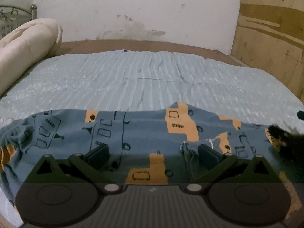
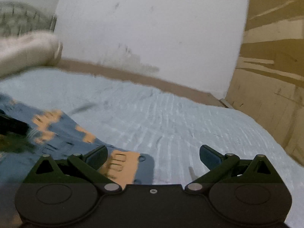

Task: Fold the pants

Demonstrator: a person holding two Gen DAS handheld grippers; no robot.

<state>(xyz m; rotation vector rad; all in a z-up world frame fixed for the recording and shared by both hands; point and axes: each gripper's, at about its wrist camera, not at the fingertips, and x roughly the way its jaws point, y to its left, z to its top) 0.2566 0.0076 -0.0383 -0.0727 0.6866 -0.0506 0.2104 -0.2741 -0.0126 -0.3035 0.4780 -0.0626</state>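
pants flat on blue bedspread

Left claw and right claw both gape wide, apparently gripping nothing.

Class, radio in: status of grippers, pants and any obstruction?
Left gripper open over pants. Right gripper open, nothing held. Pants rumpled on bedspread. Nothing blocking.

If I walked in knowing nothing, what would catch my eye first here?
Probably the blue pants with orange patches and doodled vehicles, spread across the near side of a pale blue bedspread. Next, the dark left gripper hangs wide open over the cloth, holding nothing. A rolled cream quilt sits at the bed's far left corner, against a stained white wall.
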